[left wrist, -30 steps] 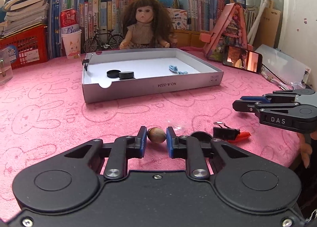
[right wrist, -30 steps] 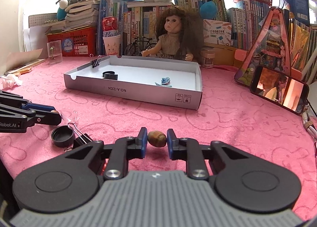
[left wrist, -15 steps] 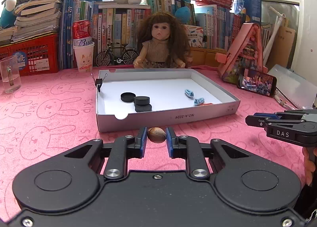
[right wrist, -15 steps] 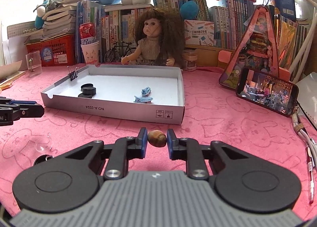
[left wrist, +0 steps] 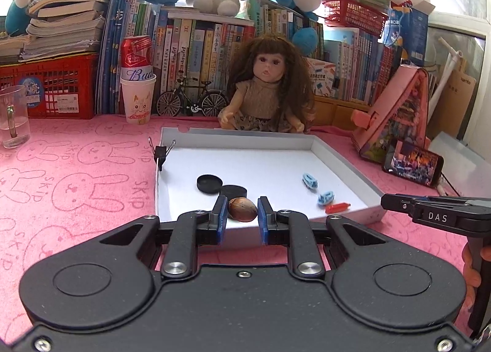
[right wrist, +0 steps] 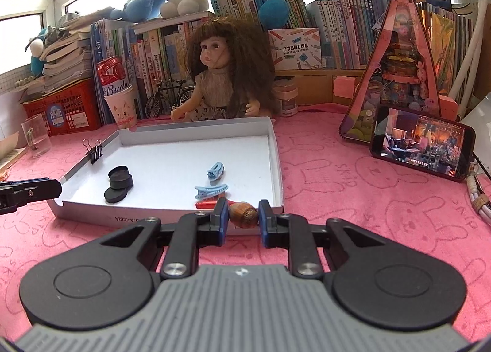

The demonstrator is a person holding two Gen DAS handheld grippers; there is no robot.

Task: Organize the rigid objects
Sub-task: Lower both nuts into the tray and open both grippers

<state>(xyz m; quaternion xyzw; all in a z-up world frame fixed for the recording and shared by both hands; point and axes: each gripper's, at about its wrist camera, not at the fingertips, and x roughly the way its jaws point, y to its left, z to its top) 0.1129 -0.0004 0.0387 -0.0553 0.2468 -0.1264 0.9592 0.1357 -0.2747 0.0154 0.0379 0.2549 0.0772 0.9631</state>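
Left gripper: jaws pinched on a brown nut, held at lower centre of the left wrist view, over the near edge of the white tray. Right gripper: jaws likewise pinched on a second brown nut, seen in the right wrist view over the tray's near right corner.

Tray contents, left wrist view — two black round caps at centre left, touching or overlapping; two blue hair clips at centre right; a small red piece near the front right corner. A black binder clip is clipped on the tray's left wall, handles upright.

The tray rests on a table covered by a pink rabbit-print cloth. Behind the tray sits a doll; a phone leans at centre right of the right wrist view, screen lit.

The right gripper's tip also shows at the right edge of the left wrist view, beside the tray.
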